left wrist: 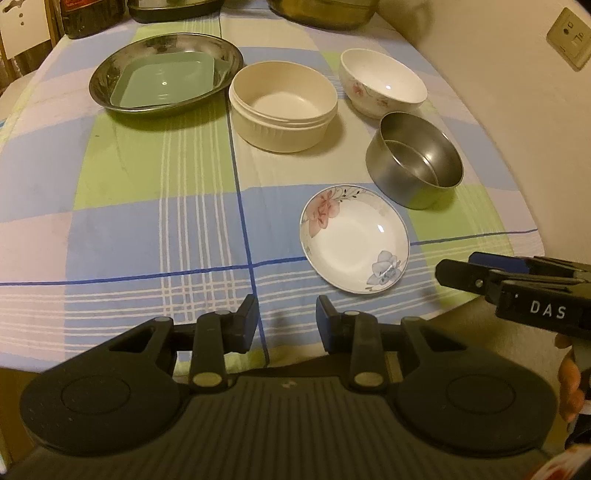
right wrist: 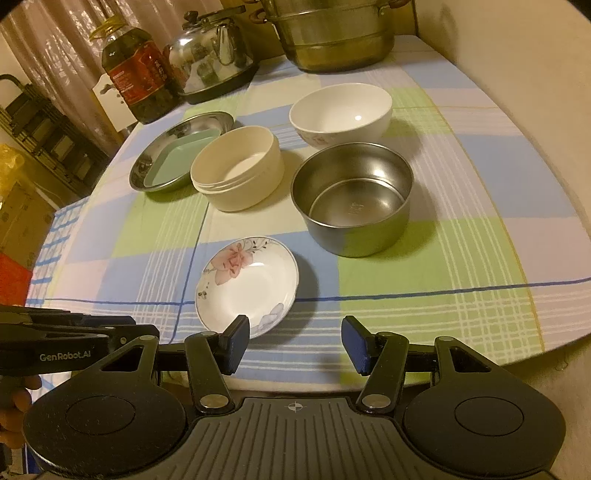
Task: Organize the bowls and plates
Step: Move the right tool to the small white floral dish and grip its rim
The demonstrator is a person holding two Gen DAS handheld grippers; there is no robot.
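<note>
A small white floral saucer (left wrist: pixel 354 240) (right wrist: pixel 248 284) lies nearest the front edge of the checked tablecloth. Behind it stand a steel bowl (left wrist: pixel 415 160) (right wrist: pixel 352 197), a cream ribbed bowl (left wrist: pixel 282 105) (right wrist: pixel 238 166) and a white floral bowl (left wrist: pixel 382 83) (right wrist: pixel 340 110). At the back left a steel plate (left wrist: pixel 110 74) (right wrist: pixel 147 162) holds a pale green square dish (left wrist: pixel 164 81) (right wrist: pixel 177 162). My left gripper (left wrist: pixel 286 317) hovers open and empty just in front of the saucer, to its left. My right gripper (right wrist: pixel 293 338) is open and empty, its left finger (right wrist: pixel 236 341) over the saucer's near rim.
An oil bottle (right wrist: pixel 138 74), a steel kettle (right wrist: pixel 212 48) and a large steel steamer pot (right wrist: pixel 332 33) stand along the table's back edge. A wall with a socket (left wrist: pixel 569 37) is close on the right. Boxes and a rack (right wrist: pixel 40 125) sit beyond the table's left side.
</note>
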